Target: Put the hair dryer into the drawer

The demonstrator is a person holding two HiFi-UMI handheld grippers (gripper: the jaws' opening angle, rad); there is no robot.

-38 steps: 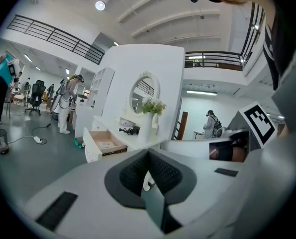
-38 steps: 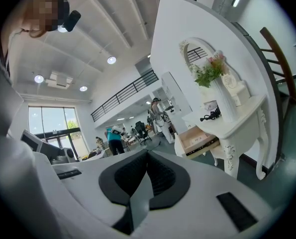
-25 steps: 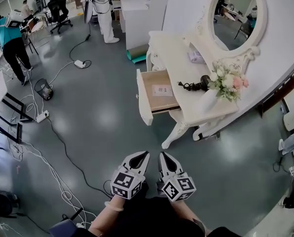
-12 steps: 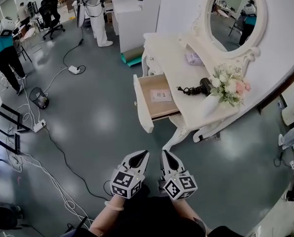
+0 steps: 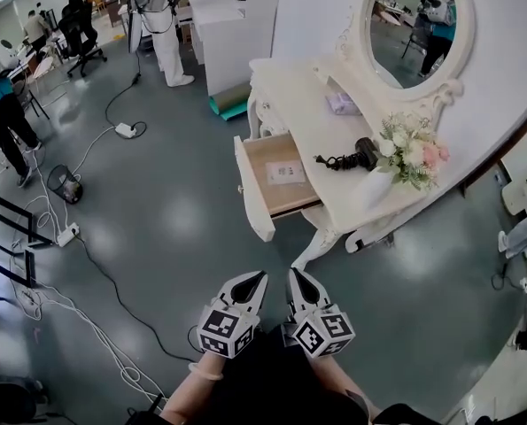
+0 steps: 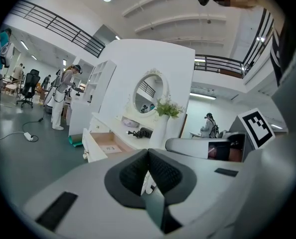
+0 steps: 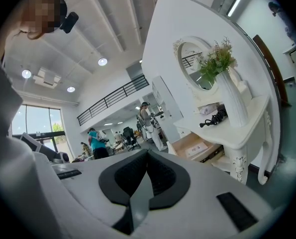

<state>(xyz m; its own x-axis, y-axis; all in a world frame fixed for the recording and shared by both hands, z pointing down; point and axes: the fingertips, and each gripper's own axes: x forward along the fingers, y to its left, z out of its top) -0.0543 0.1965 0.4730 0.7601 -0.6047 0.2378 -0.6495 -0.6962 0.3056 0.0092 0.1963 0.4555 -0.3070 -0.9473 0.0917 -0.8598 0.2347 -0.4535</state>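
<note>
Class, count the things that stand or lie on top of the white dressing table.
3: a black hair dryer mid-table, a vase of flowers beside it toward the near end, and a small packet farther back below the mirror. The flowers may hide more.

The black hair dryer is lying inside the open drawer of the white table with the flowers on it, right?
Not quite. The hair dryer is not inside the drawer. It lies on top of the white table, right beside the flowers. The rest is right: the drawer is pulled open and the flowers stand on the table. The head view shows this best.
</note>
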